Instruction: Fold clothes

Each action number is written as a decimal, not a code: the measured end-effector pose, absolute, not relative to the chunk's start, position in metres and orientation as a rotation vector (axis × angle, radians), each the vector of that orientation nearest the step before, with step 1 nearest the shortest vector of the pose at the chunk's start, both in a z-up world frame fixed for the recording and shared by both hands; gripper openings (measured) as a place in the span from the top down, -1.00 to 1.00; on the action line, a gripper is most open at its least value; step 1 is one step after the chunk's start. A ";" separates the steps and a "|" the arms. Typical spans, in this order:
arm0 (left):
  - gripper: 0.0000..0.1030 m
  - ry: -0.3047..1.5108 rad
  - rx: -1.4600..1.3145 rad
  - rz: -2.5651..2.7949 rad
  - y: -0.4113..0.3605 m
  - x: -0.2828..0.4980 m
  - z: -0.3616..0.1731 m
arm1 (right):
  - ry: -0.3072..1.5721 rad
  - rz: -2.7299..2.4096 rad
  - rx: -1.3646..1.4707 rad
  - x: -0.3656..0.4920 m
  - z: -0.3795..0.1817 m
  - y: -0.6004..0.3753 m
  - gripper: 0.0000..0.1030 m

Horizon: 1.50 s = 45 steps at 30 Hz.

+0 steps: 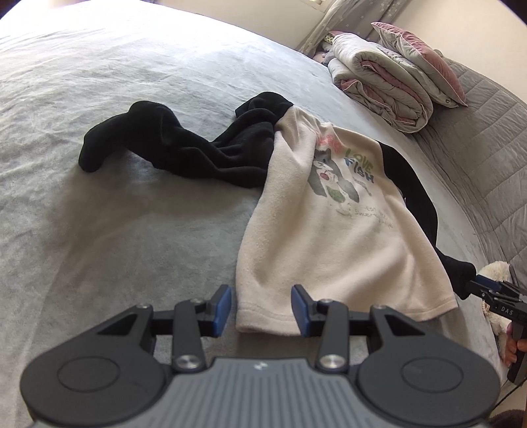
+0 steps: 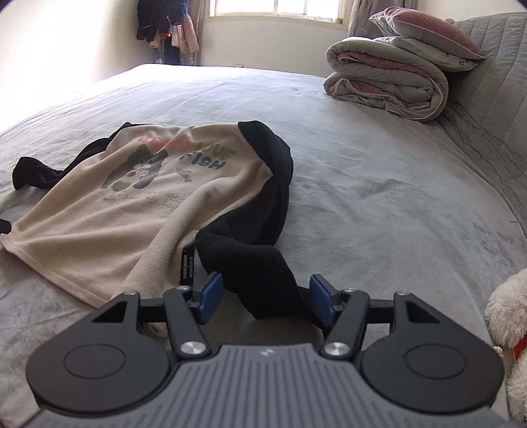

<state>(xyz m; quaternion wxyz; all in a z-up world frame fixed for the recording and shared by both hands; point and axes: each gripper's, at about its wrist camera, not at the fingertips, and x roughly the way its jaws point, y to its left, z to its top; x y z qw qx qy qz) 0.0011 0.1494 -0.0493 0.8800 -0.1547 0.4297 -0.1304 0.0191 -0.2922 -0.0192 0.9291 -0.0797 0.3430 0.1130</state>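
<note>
A cream fleece shirt (image 1: pixel 329 237) with a cat print and black sleeves lies rumpled on the grey bed (image 1: pixel 131 247). Its near hem corner sits between the blue pads of my left gripper (image 1: pixel 263 309), which stand apart with a gap beside the cloth. One black sleeve (image 1: pixel 158 141) trails off to the left. In the right wrist view the shirt (image 2: pixel 115 224) is at the left and its other black sleeve (image 2: pixel 257 263) runs down between the pads of my right gripper (image 2: pixel 265 298), which is open and not pressing on it. The right gripper (image 1: pixel 494 293) also shows at the left view's right edge.
A folded quilt (image 2: pixel 388 82) with a pillow (image 2: pixel 428 29) on top lies at the far right of the bed (image 2: pixel 378 197). A white plush toy (image 2: pixel 507 316) sits by the right edge. Clothes (image 2: pixel 164 26) hang in the far corner next to a window (image 2: pixel 276 6).
</note>
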 end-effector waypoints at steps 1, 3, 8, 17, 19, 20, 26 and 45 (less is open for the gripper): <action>0.20 0.888 -0.291 -0.283 0.149 -0.002 -0.048 | 0.698 0.241 -0.180 0.014 -0.018 -0.290 -0.21; 0.20 0.873 -0.227 -0.306 0.148 -0.007 -0.046 | 0.685 0.262 -0.204 0.005 -0.016 -0.285 -0.21; 0.12 0.858 -0.052 -0.326 0.145 -0.025 -0.055 | 0.640 0.311 -0.198 -0.015 -0.006 -0.282 -0.21; 0.14 0.763 0.084 -0.312 0.122 -0.034 -0.067 | 0.669 0.420 -0.172 -0.024 -0.015 -0.260 -0.21; 0.14 0.749 0.086 -0.305 0.118 -0.032 -0.069 | 0.702 0.402 -0.224 -0.019 -0.030 -0.250 -0.21; 0.14 0.743 0.080 -0.302 0.118 -0.031 -0.069 | 0.714 0.389 -0.246 -0.015 -0.038 -0.247 -0.21; 0.15 0.734 0.043 -0.299 0.118 -0.027 -0.069 | 0.720 0.340 -0.259 0.001 -0.064 -0.240 -0.05; 0.36 0.747 -0.110 -0.300 0.146 -0.030 -0.062 | 0.680 0.331 -0.041 0.013 -0.040 -0.255 0.11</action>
